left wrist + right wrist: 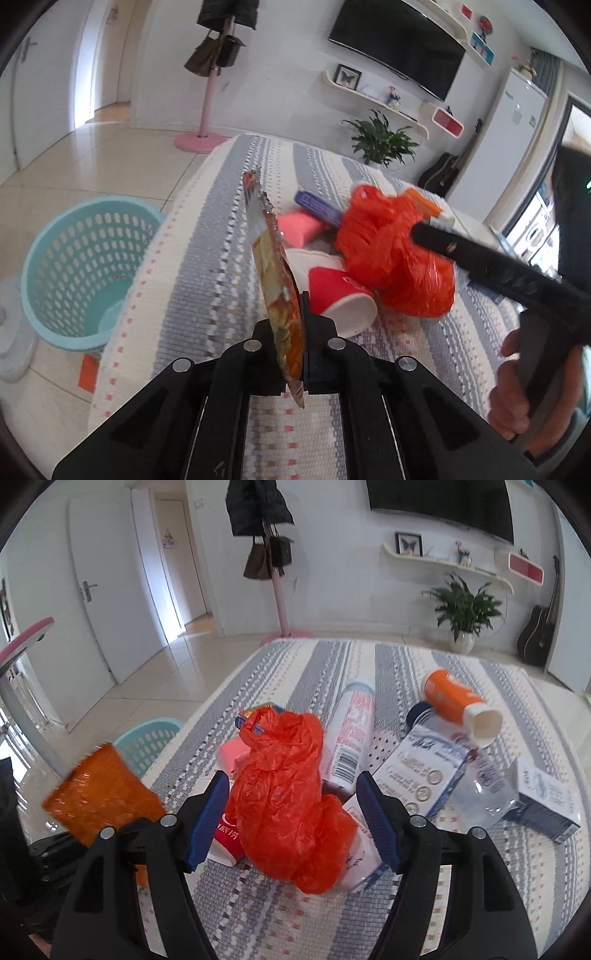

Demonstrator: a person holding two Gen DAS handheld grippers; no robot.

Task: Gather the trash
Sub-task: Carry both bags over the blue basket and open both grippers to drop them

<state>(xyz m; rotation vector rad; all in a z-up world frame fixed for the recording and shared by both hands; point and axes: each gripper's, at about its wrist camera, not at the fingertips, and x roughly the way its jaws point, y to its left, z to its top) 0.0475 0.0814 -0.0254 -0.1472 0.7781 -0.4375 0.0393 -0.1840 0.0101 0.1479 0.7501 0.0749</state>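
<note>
My left gripper [301, 317] is shut on an orange snack wrapper [273, 273] and holds it edge-on above the striped tablecloth [207, 258]. The wrapper also shows in the right wrist view [99, 797] at the left. My right gripper [291, 794] is open, its blue pads either side of a crumpled orange plastic bag [288, 797], also in the left wrist view [391, 254]. A red paper cup [340, 295] lies on its side beside the bag. A light blue perforated basket [74, 273] stands on the floor left of the table.
On the table lie a white spray can [352, 738], an orange-and-white bottle [458, 705], a clear water bottle [436, 771], a blue-white box [546, 805], a pink pack [299, 227] and a purple packet [317, 205]. A pink coat stand [203, 110] stands beyond.
</note>
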